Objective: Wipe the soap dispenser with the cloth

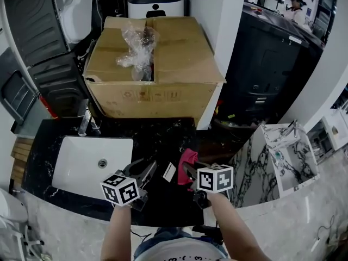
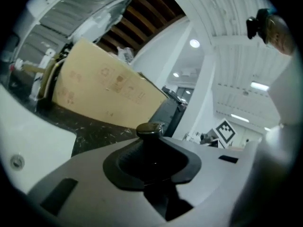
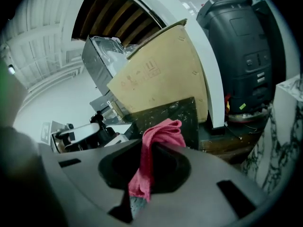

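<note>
The soap dispenser point(image 2: 150, 143), a dark body with a dull metallic cap, is grasped between the jaws of the left gripper point(image 1: 142, 172) and is held over the black marbled counter point(image 1: 163, 137), just right of the white sink point(image 1: 81, 159) and near the counter's front edge. The cloth point(image 3: 158, 135), pink-red and bunched, is clenched in the right gripper point(image 1: 191, 172); a fold is seen standing up past the jaws and a tail hanging below them. The cloth is held near the dispenser but apart from it. Both grippers are pointed away from the person, towards the back of the counter. There, a large cardboard box point(image 1: 163, 75) is shown, with crumpled clear plastic point(image 1: 138, 50) lying on its top.
</note>
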Tool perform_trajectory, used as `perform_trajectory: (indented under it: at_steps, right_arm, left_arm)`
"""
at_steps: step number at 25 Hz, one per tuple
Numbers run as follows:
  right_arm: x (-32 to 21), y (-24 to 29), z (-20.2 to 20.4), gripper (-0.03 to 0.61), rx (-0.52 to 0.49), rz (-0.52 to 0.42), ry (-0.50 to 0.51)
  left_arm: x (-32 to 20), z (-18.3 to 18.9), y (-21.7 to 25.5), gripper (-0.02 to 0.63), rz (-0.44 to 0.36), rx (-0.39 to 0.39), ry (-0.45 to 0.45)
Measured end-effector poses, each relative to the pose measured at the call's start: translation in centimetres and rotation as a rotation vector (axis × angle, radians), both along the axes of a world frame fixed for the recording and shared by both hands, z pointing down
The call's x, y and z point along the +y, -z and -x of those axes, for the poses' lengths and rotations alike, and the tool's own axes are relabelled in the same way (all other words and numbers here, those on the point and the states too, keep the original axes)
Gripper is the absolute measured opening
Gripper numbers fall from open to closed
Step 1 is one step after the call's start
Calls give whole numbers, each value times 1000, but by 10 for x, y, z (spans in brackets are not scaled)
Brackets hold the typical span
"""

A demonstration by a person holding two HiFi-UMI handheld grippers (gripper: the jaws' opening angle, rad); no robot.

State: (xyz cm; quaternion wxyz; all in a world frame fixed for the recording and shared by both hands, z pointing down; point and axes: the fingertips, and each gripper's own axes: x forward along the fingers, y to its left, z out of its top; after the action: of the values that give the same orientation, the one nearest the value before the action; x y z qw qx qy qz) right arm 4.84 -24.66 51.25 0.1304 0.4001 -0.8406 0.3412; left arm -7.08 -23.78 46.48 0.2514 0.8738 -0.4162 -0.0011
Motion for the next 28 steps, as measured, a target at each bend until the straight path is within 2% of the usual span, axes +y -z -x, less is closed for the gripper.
perform_trajectory:
  at_steps: [4, 9, 12, 15, 19, 22, 24, 26, 28]
  right_arm:
    - [3, 4, -20, 51, -2, -18, -59]
    - [7, 10, -26, 51, -23, -34, -67]
    - [11, 11, -22, 51, -24, -37, -57]
    - [15, 7, -20, 51, -12, -28, -55]
    - [21, 1, -17, 51, -3, -12, -48]
    - [24, 0, -18, 51, 2, -9, -46]
    - [24, 0, -18, 51, 2, -8, -50]
    - [23, 0, -18, 51, -1, -7, -52]
    - [24, 1, -18, 51, -3, -5, -53]
  left_arm:
    - [5, -20, 5, 97, -90, -186, -203]
    - [11, -25, 3, 95, -184, -323, -413]
    - [18, -27, 1, 97, -203, -377, -547]
    - [27, -29, -2, 97, -215, -468, -681]
    - [29, -21, -4, 97, -211, -567, -820]
    - [28, -12, -5, 100, -198, -611, -863]
    - [25, -7, -5, 100, -184, -626, -852]
    - [21, -4, -4, 109, -182, -636, -804]
    - [16, -2, -2, 158, -197, -640, -702]
